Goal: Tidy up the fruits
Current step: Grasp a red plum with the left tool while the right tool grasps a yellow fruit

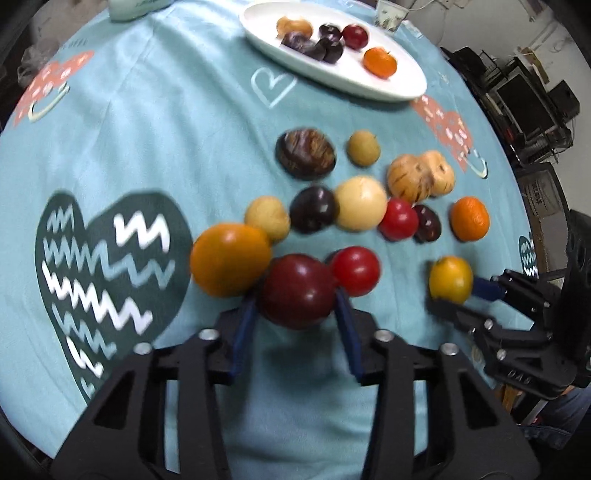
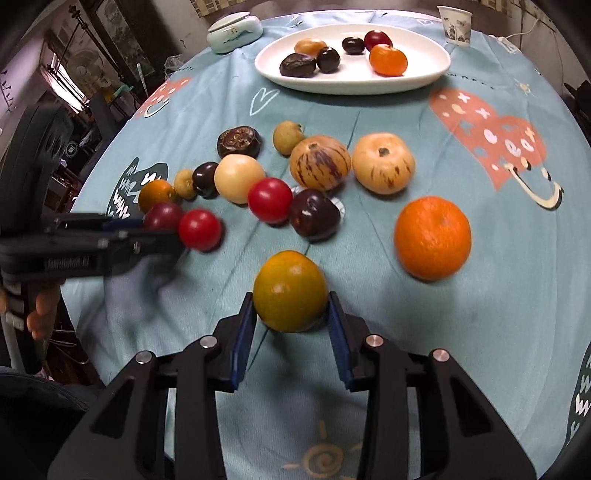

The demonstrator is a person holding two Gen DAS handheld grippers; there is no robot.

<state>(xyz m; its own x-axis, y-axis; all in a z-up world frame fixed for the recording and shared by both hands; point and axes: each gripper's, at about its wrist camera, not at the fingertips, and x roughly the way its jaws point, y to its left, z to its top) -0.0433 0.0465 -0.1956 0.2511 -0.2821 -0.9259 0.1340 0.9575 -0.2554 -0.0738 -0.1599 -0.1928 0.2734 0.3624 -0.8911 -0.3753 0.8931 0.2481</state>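
Note:
My left gripper (image 1: 295,306) is shut on a dark red plum (image 1: 297,291), low over the cloth; it also shows from the side in the right wrist view (image 2: 162,225). My right gripper (image 2: 291,314) is shut on a yellow-orange tangerine (image 2: 290,290), which also shows in the left wrist view (image 1: 450,278). Several loose fruits lie between them: a red tomato (image 1: 354,271), an orange (image 1: 231,258), a bright orange tangerine (image 2: 432,238) and two striped melons (image 2: 319,160). A white oval plate (image 2: 417,79) at the far side holds several fruits.
A teal patterned tablecloth (image 2: 480,325) covers the round table. A lidded ceramic pot (image 2: 234,31) and a paper cup (image 2: 456,24) stand at the far edge beside the plate. Shelves and clutter surround the table.

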